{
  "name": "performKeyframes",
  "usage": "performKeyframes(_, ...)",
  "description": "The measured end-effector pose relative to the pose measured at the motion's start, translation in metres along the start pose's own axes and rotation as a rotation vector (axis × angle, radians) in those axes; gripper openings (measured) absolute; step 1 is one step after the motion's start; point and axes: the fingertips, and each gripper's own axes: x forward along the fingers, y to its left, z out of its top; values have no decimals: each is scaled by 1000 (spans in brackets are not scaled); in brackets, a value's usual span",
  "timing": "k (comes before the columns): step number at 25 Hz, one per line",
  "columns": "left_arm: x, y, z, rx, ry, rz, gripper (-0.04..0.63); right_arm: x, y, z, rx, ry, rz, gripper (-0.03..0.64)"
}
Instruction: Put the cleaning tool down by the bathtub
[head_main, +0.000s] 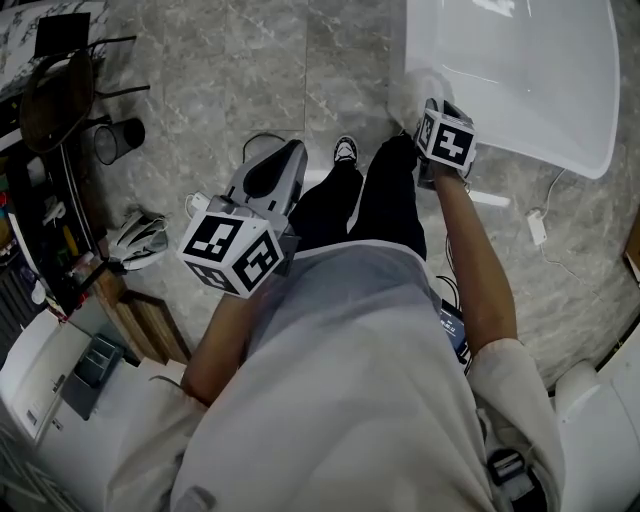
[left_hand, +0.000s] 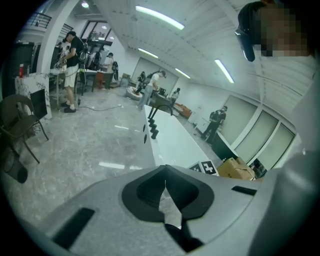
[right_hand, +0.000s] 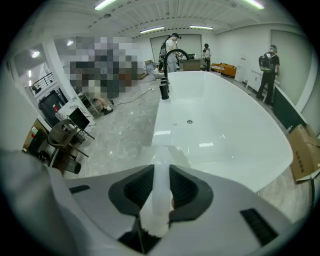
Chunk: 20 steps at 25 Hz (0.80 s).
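The cleaning tool is a translucent white handle (right_hand: 160, 185) with a pale fluffy head (head_main: 411, 93). My right gripper (right_hand: 159, 175) is shut on the handle, which runs forward between the dark pads. In the head view the right gripper (head_main: 430, 122) is held out beside the near rim of the white bathtub (head_main: 520, 70), and the tool's head lies against that rim. The tub's basin (right_hand: 220, 130) fills the right gripper view ahead. My left gripper (head_main: 285, 160) hangs over the floor by the person's legs. It (left_hand: 165, 172) is shut, tips touching, with nothing held.
A black faucet (right_hand: 167, 75) stands at the tub's far end. A chair (head_main: 55, 100) and a black bin (head_main: 118, 138) sit at the left. A white cable and plug (head_main: 537, 228) lie on the floor by the tub. A cardboard box (right_hand: 302, 150) lies right; people stand far off.
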Motion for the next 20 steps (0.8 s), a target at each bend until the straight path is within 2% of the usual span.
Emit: performKeyframes(20,-1,5,6,-1,-10,-2,9,9,1,-14,-20,59,15,86)
